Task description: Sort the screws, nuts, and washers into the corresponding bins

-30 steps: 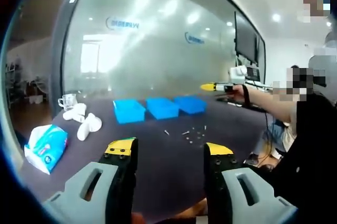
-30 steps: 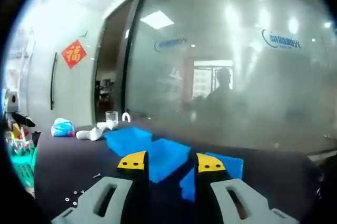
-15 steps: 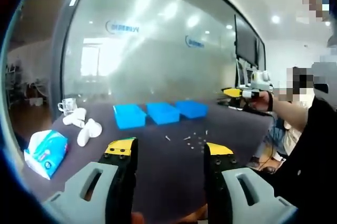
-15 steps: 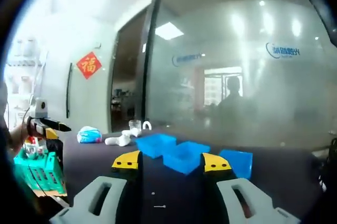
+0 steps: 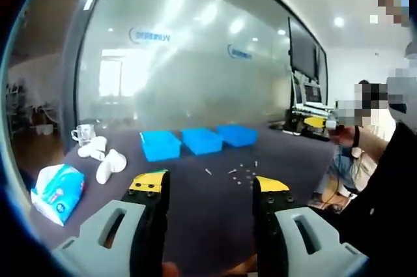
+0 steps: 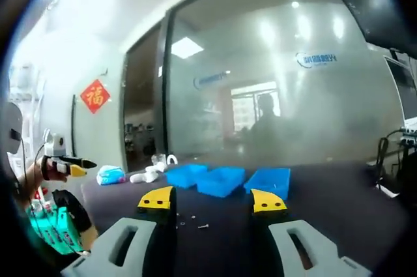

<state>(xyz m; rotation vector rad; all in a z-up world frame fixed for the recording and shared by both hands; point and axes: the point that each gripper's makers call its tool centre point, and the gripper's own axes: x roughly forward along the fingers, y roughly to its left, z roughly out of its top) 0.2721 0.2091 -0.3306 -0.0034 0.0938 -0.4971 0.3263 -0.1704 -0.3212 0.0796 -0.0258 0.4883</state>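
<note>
Three blue bins (image 5: 201,139) stand in a row on the dark table (image 5: 195,205), with small screws, nuts and washers (image 5: 241,171) scattered in front of them. My left gripper (image 5: 210,184) is open and holds nothing, well short of the parts. The right gripper (image 5: 318,122) shows at the right edge in a hand, above the table's side. In the right gripper view the bins (image 6: 221,179) sit ahead and a few loose parts (image 6: 190,221) lie near my open right gripper (image 6: 212,200). The left gripper (image 6: 70,163) hangs at the far left.
A blue-and-white tissue pack (image 5: 57,189), white cups (image 5: 105,157) and a glass mug (image 5: 82,132) occupy the table's left part. A green basket (image 6: 55,230) is at the left in the right gripper view. A person (image 5: 384,179) stands on the right; a glass wall lies behind.
The right gripper has drawn back and swung to the right, away from the bins, which now look smaller in its view. The left gripper has barely moved. Both stay open.
</note>
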